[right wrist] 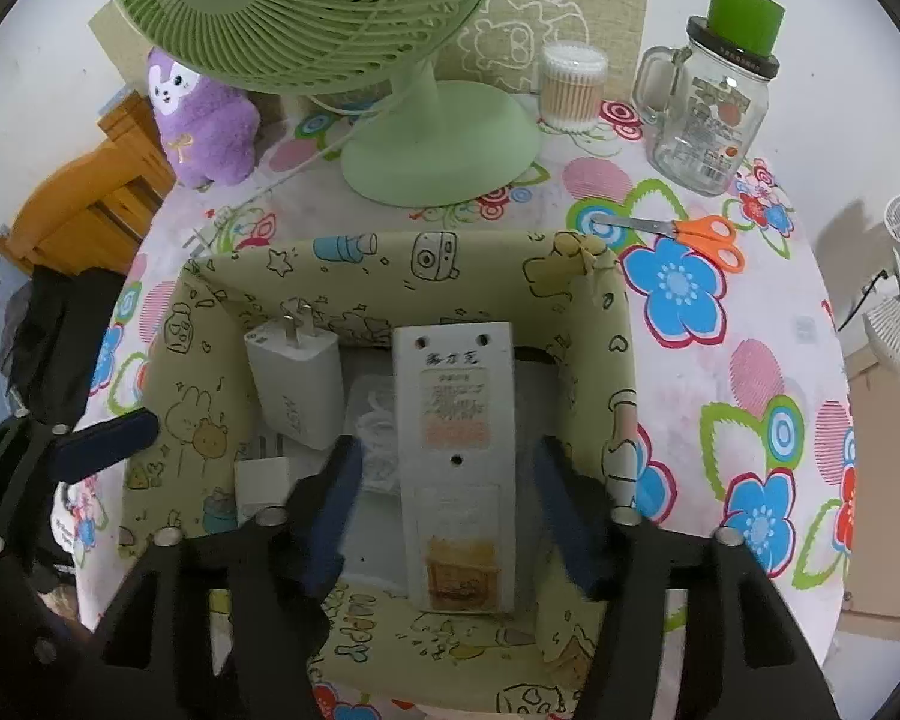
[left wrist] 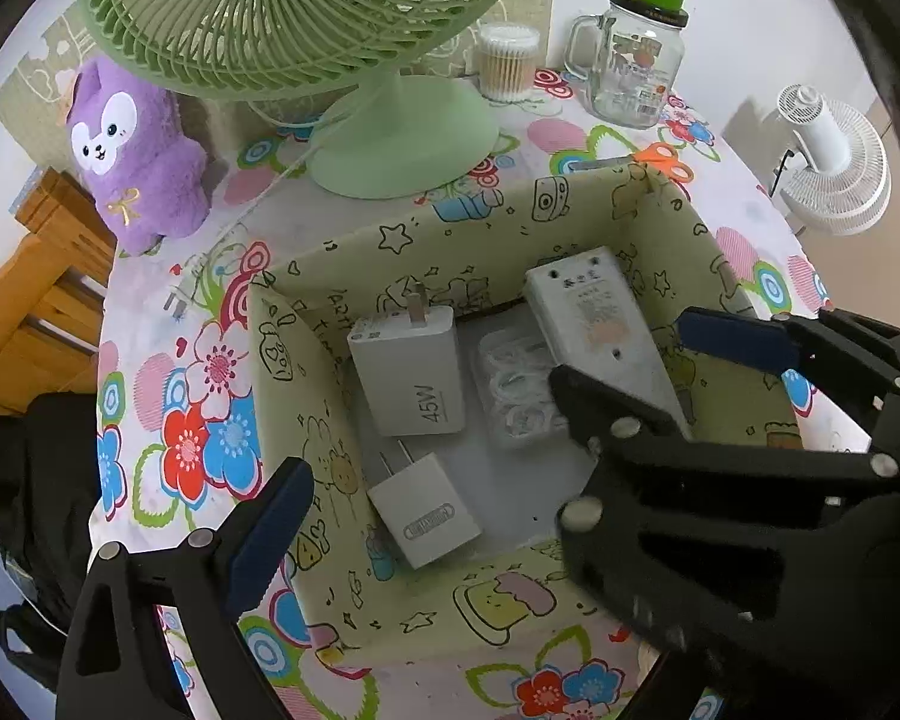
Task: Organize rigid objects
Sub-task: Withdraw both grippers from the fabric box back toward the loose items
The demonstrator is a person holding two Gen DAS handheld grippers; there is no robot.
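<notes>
Right tongs [right wrist: 450, 510] are spreading wide inside the patterned box [right wrist: 390, 264] — straddling the white power strip [right wrist: 453, 456], not touching. Left tongs [left wrist: 486, 414] are gaping over the box, holding nothing.

pale green cartoon-print box [right wrist: 390, 264], white chargers [left wrist: 408, 369], green fan [right wrist: 306, 12], purple plush [right wrist: 204, 114], orange-handled scissors [right wrist: 705, 237], floral multicolour counter [right wrist: 750, 372]

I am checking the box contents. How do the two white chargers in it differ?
The 45W charger is larger and lies nearer the box's far wall; the small charger lies nearer the camera. The first shows "45W" print, the second an outlined logo. Both are white, flat-lying, prongs pointing away.
</notes>
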